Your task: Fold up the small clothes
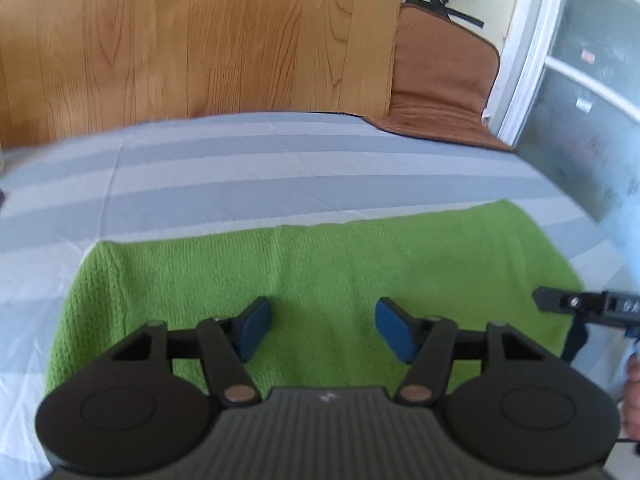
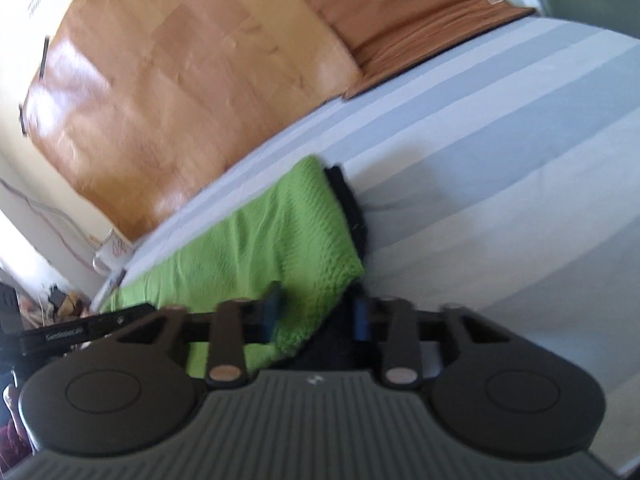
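A green knitted garment (image 1: 320, 276) lies flat on a grey-and-white striped sheet (image 1: 280, 172). My left gripper (image 1: 322, 330) is open and hovers over the garment's near middle, blue pads apart. In the right wrist view the same green garment (image 2: 280, 236) has a dark edge (image 2: 348, 200) along its right side. My right gripper (image 2: 316, 314) is open, its jaws on either side of the garment's near right corner. The right gripper's tip also shows in the left wrist view (image 1: 560, 300) at the garment's right end.
A wooden headboard (image 1: 180, 40) stands behind the bed. A brown cushion (image 1: 440, 84) rests at the far right corner, next to a white-framed window (image 1: 580, 60). Clutter (image 2: 60, 300) lies beyond the bed's left side in the right wrist view.
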A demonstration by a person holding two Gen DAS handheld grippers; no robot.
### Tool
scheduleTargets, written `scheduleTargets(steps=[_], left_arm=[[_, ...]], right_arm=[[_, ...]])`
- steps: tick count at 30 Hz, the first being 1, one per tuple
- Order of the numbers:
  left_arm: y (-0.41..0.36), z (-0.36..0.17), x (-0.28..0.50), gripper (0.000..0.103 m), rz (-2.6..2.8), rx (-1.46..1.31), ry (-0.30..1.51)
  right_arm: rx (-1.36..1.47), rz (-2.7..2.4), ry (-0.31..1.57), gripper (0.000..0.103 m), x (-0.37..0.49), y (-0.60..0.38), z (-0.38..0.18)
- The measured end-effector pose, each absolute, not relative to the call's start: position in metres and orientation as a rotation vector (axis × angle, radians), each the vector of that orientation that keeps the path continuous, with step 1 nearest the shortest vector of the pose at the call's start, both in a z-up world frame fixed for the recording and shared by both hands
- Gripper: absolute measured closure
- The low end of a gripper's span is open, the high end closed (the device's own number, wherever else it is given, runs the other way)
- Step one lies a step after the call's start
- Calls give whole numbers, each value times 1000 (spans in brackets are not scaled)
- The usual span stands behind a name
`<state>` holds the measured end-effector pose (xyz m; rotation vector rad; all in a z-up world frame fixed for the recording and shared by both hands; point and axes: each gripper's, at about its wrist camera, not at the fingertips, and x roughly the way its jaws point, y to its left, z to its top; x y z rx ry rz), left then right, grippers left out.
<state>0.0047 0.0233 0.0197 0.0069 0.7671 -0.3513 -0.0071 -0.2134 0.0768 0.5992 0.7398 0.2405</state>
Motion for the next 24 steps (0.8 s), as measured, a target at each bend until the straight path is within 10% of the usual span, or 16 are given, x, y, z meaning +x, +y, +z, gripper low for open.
scheduleTargets(steps=[13,24], left_arm=[[131,95,-19,9,-331,-287,581],[217,87,-43,5,-150,-399,555]], right_arm=[[375,603,548,80,-19,-107,197],[68,844,762,79,37,75,139]])
